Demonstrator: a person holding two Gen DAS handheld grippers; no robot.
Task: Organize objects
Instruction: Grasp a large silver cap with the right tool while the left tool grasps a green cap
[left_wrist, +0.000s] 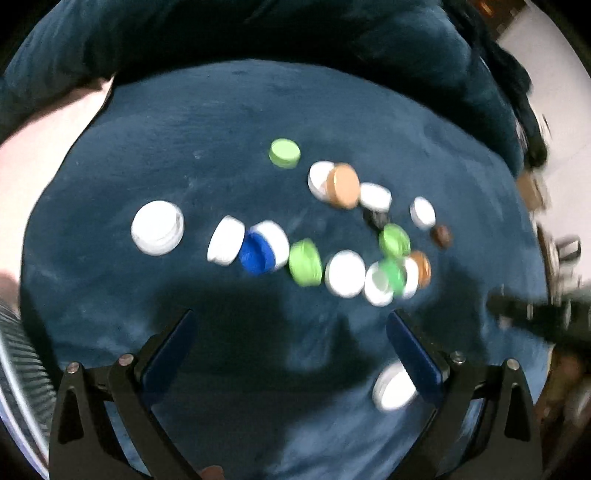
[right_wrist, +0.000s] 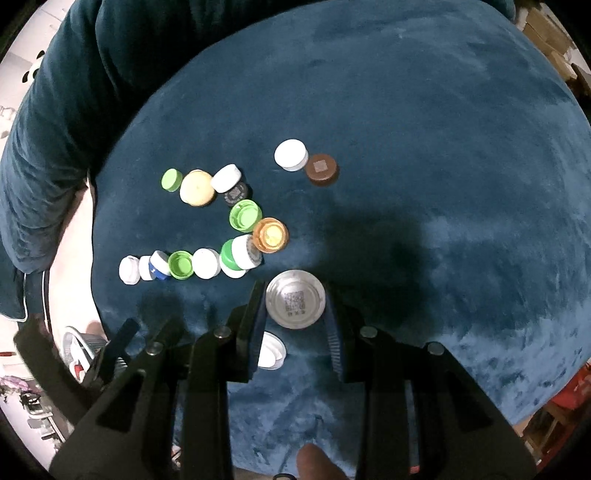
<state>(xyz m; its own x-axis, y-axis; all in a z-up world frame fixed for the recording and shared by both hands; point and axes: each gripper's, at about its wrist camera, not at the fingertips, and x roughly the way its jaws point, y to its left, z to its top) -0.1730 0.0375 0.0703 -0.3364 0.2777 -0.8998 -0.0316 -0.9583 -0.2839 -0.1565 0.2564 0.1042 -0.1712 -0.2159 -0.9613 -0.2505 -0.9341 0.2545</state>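
Several bottle caps lie scattered on a dark blue velvet cushion (left_wrist: 229, 140). In the left wrist view my left gripper (left_wrist: 291, 325) is open and empty above the cushion, short of a row of caps: a large white cap (left_wrist: 157, 228), a blue cap (left_wrist: 256, 254) and a green cap (left_wrist: 304, 262). A white cap (left_wrist: 393, 387) lies by its right finger. In the right wrist view my right gripper (right_wrist: 295, 299) is shut on a silver cap (right_wrist: 295, 303) with a QR code. A white cap (right_wrist: 273, 350) lies under its left finger.
In the right wrist view a brown cap (right_wrist: 321, 169) and a white cap (right_wrist: 291, 154) lie apart at the back, an orange cap (right_wrist: 270, 235) near the middle. The left gripper's body (right_wrist: 122, 343) shows at lower left. Pale floor (left_wrist: 44, 155) borders the cushion.
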